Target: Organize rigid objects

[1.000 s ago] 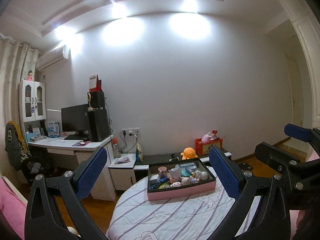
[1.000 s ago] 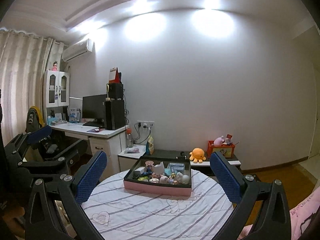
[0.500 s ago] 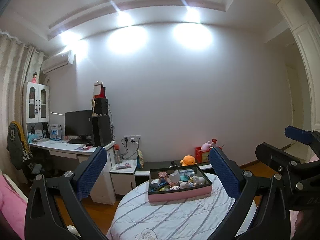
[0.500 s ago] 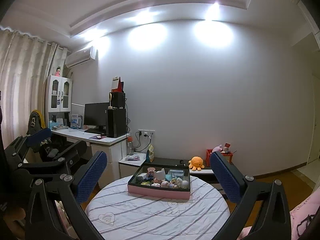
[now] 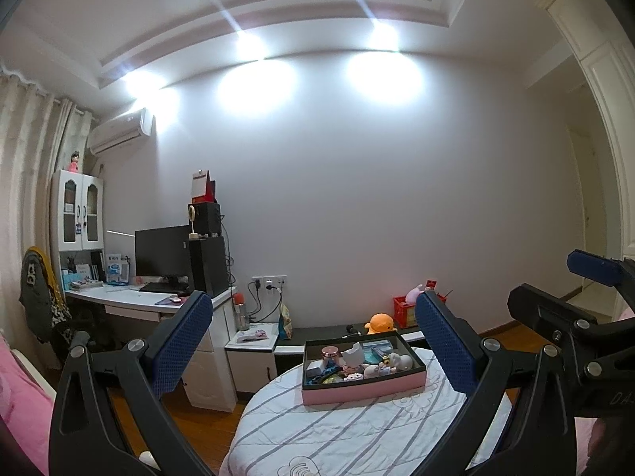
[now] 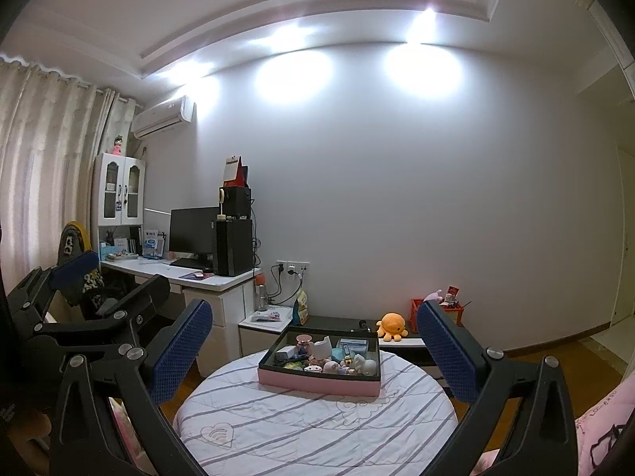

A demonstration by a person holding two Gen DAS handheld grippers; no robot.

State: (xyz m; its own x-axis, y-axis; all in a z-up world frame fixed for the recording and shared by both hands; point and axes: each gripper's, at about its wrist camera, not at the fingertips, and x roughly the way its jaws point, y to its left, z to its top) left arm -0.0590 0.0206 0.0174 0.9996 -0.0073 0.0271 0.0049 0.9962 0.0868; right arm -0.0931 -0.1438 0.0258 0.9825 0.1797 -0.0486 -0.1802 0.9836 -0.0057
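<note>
With my left gripper (image 5: 309, 351) and right gripper (image 6: 313, 357) both released and empty, the tray (image 6: 317, 381) of small hard trinkets (image 6: 337, 363) sits far on the round desk (image 6: 278, 428); judged light, possibly fragile, pinch each across its body.
</note>
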